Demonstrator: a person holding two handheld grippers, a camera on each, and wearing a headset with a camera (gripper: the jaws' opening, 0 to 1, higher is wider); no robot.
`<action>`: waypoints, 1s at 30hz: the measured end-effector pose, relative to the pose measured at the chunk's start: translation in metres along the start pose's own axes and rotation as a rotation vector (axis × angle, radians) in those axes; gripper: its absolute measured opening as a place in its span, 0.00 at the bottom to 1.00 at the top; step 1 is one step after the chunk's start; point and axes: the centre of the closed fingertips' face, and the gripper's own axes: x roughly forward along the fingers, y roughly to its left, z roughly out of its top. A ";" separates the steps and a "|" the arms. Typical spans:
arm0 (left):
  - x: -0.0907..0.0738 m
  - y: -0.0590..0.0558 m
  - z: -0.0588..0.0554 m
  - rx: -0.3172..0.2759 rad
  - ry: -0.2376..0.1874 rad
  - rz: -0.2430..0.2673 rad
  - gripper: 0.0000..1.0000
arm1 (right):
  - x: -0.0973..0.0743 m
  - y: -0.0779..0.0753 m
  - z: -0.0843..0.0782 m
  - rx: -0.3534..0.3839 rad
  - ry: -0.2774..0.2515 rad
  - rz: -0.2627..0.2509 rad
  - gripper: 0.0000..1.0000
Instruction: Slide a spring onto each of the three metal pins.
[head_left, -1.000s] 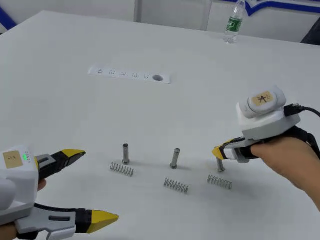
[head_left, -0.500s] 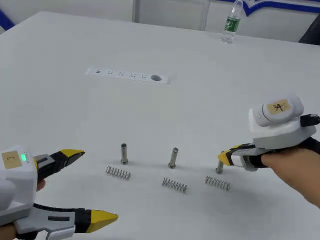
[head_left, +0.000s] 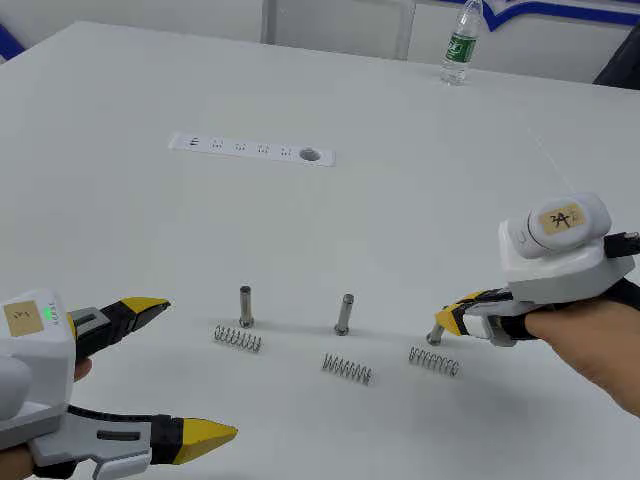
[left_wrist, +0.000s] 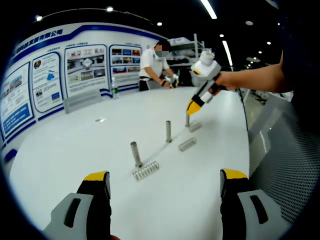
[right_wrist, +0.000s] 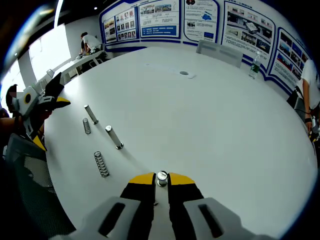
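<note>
Three steel pins stand in a row on the white table: the left pin (head_left: 245, 305), the middle pin (head_left: 345, 313) and the right pin (head_left: 435, 333), which leans a little. A spring lies in front of each: left spring (head_left: 238, 339), middle spring (head_left: 347, 369), right spring (head_left: 434, 361). My right gripper (head_left: 447, 318) is shut on the right pin's head (right_wrist: 162, 177). My left gripper (head_left: 185, 370) hovers open near the table's front left, its jaws wide apart (left_wrist: 165, 180), short of the left pin (left_wrist: 135, 154) and left spring (left_wrist: 145, 170).
A white power strip (head_left: 250, 148) lies further back on the table. A plastic bottle (head_left: 460, 45) stands at the far edge. A person (left_wrist: 155, 62) works at another bench behind. Bare tabletop lies all around the pins.
My right gripper has drawn slightly right and down, holding the right pin's head, and that pin now leans. The left gripper has stayed where it was. The head camera shifted a little.
</note>
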 end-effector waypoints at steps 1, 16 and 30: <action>0.000 0.000 0.000 0.000 0.000 0.000 0.92 | 0.000 0.000 0.000 -0.001 -0.003 0.000 0.11; 0.001 0.001 0.000 0.003 0.000 -0.002 0.92 | -0.016 0.002 -0.004 -0.023 -0.029 -0.003 0.15; 0.001 0.000 0.001 0.006 0.004 -0.005 0.92 | -0.008 0.017 -0.036 -0.197 0.064 0.120 0.18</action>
